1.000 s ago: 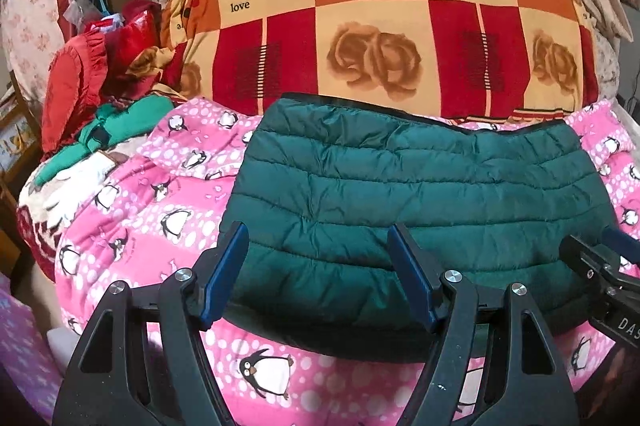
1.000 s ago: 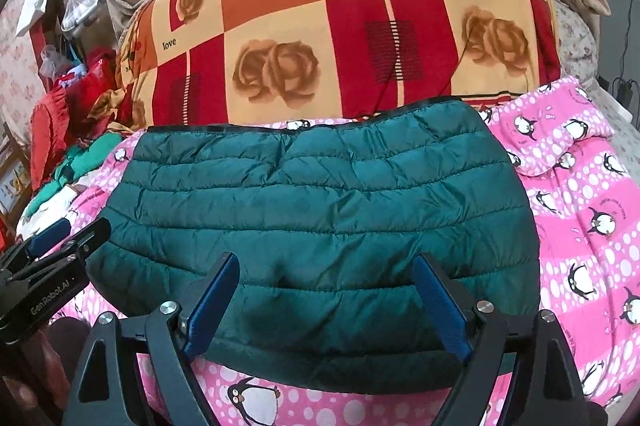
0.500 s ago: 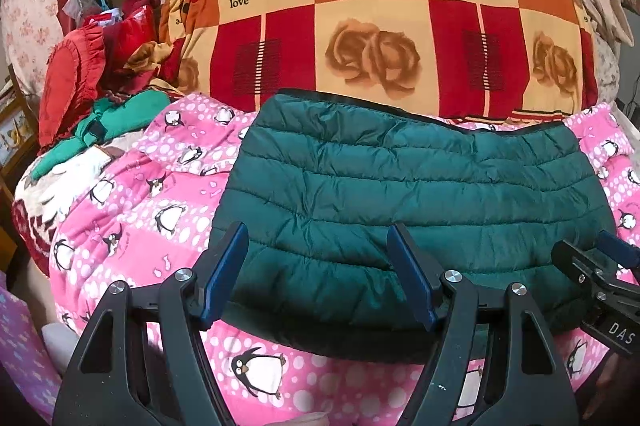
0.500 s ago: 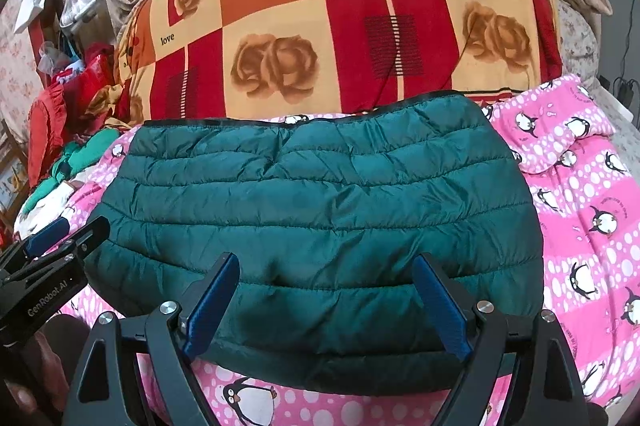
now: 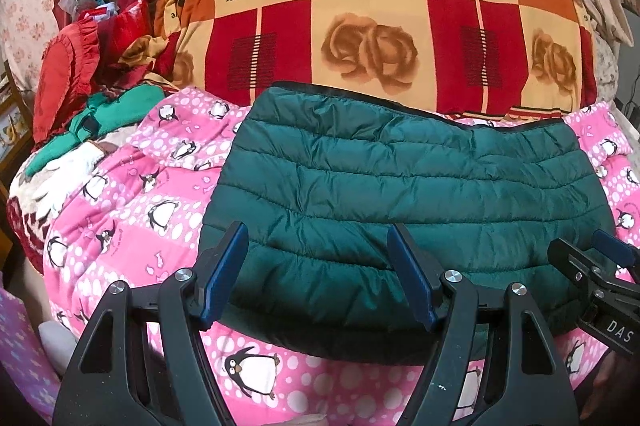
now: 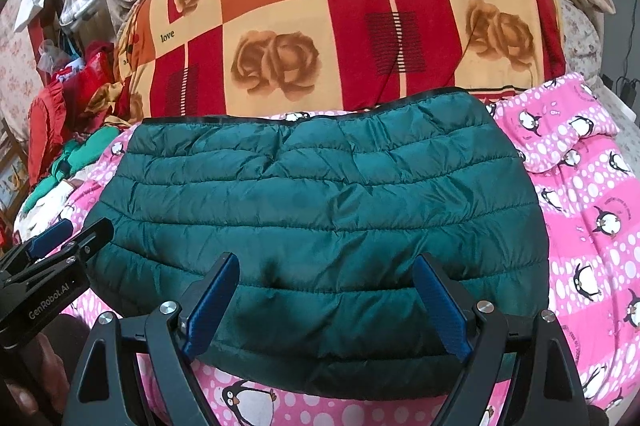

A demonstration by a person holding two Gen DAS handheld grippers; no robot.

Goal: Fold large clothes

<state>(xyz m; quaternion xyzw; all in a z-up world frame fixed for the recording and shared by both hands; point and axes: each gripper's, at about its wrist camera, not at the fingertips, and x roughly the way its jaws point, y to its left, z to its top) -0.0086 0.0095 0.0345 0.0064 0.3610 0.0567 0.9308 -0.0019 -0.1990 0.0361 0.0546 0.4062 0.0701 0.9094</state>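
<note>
Pink penguin-print bedding (image 5: pixel 120 209) covers the bed, with a rose-patterned quilt (image 5: pixel 380 25) heaped along its far edge. From the left wrist view, the green quilted down jacket (image 5: pixel 400 193) lies flat across the middle of the bed, already folded into a wide band. The left gripper (image 5: pixel 320 274) hovers spread wide and empty, its fingertips over the jacket's near-left part. From the right wrist view, the right gripper (image 6: pixel 326 302) is likewise wide open, holding nothing, poised above the jacket's near edge. A good next fold probably means pinching both near corners evenly and carrying them together, keeping the puffy layers aligned.
</note>
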